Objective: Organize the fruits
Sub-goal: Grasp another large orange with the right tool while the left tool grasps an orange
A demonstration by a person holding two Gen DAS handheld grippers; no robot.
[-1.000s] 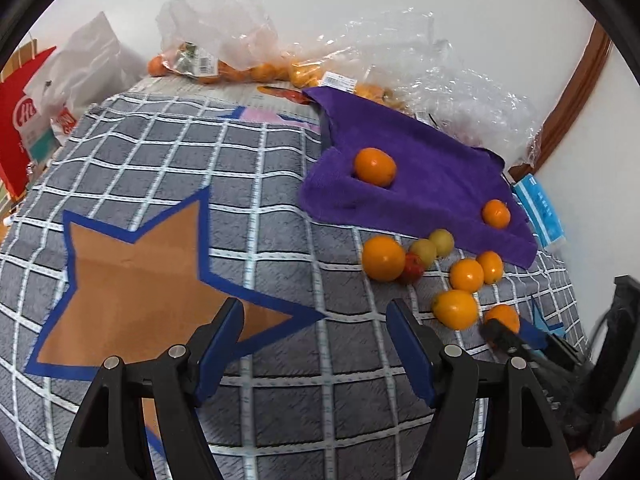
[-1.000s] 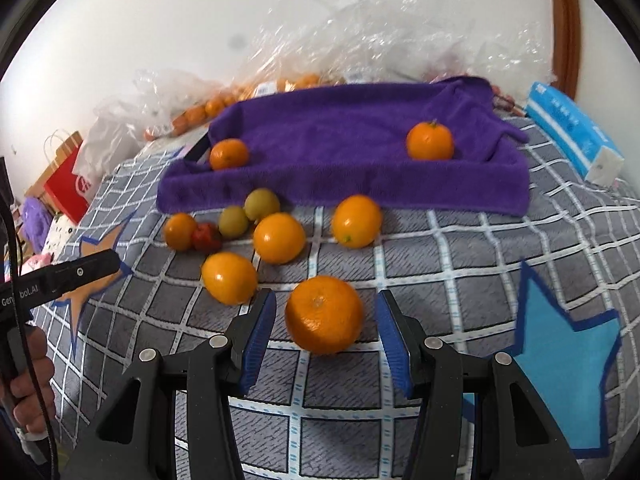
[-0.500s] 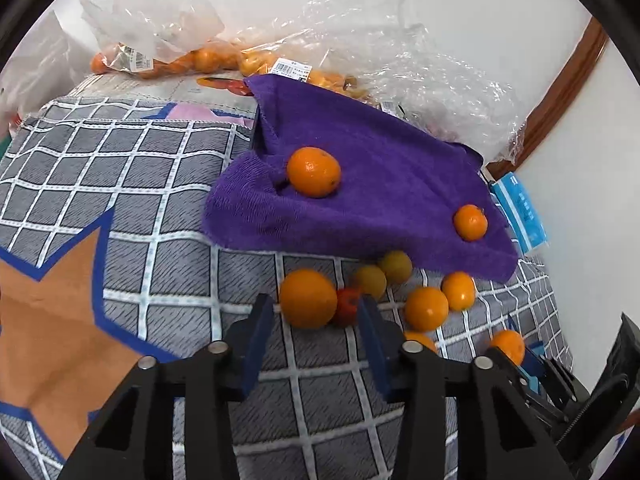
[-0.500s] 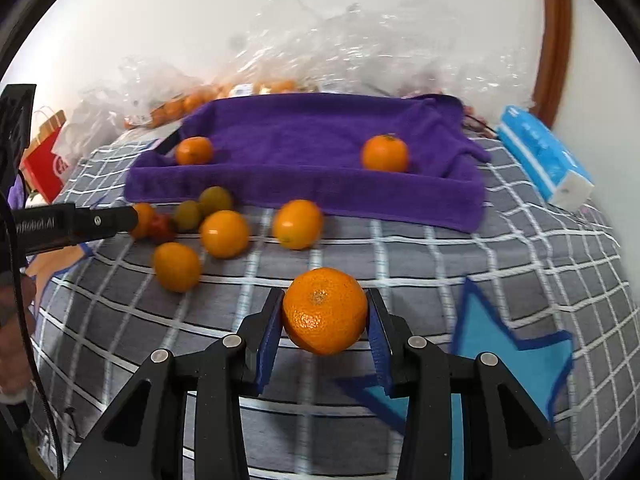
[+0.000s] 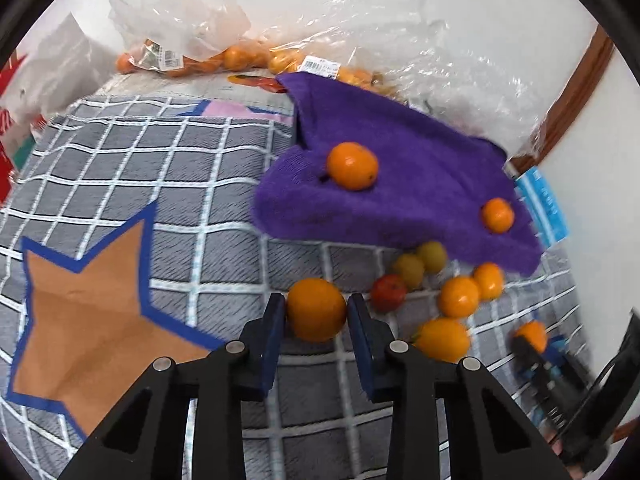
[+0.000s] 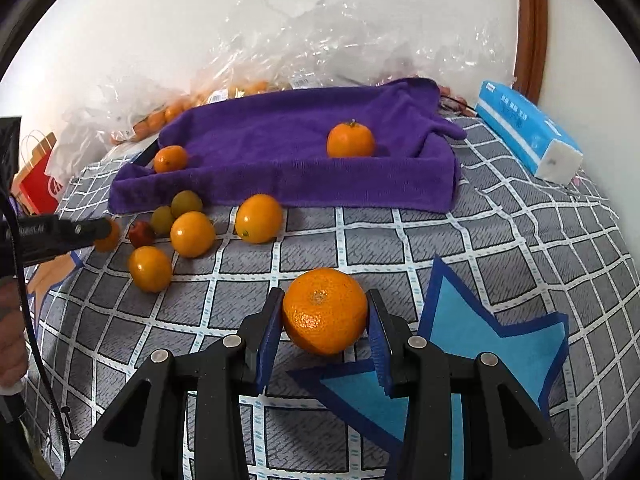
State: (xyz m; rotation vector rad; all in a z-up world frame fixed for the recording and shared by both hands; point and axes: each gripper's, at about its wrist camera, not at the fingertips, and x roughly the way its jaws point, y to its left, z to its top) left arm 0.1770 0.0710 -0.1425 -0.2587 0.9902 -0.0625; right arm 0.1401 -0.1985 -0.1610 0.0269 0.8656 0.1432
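Right now the left hand-held gripper is closing its jaws on a smooth orange, while the right hand-held gripper is clamping a dimpled mandarin; the purple towel is lying ahead of both. Squeezing round fruit off-centre risks it popping out and rolling across the checked bedspread.
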